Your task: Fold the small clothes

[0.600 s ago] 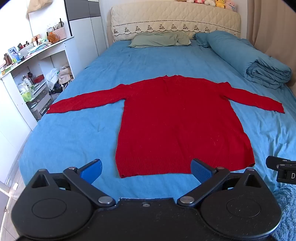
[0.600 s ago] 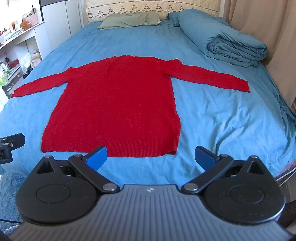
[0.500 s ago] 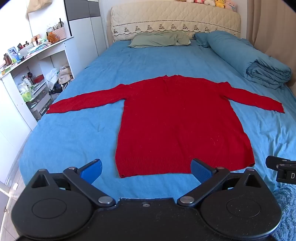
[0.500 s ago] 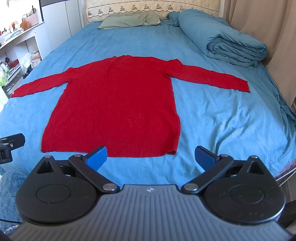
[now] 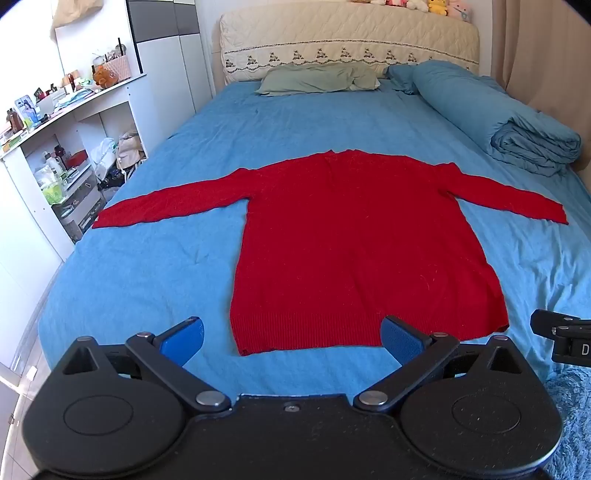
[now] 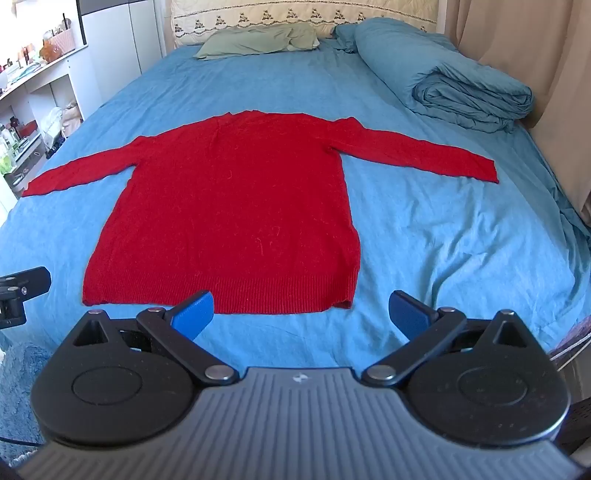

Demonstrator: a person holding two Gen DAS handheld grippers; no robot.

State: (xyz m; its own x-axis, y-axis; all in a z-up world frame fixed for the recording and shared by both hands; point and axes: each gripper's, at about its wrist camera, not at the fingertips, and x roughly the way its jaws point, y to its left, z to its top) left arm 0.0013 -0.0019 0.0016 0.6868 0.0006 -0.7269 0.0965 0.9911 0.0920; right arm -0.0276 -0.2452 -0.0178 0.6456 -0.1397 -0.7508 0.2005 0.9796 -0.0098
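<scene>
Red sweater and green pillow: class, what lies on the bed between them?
Nothing: between the red sweater and the green pillow only bare blue sheet shows, in both wrist views.

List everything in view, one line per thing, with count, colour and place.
sweater: one, red, flat mid-bed, sleeves spread
bed sheet: one, blue, under the sweater
pillow: one, grey-green, by the headboard
headboard: one, cream, far end
rolled duvet: one, blue, right side of the bed
shelf unit: one, white, cluttered, left of the bed
curtain: one, beige, right of the bed
plush toys: several, mixed colours, atop the headboard
left tongs: one, black with blue pads, open, empty
right tongs: one, black with blue pads, open, empty
</scene>
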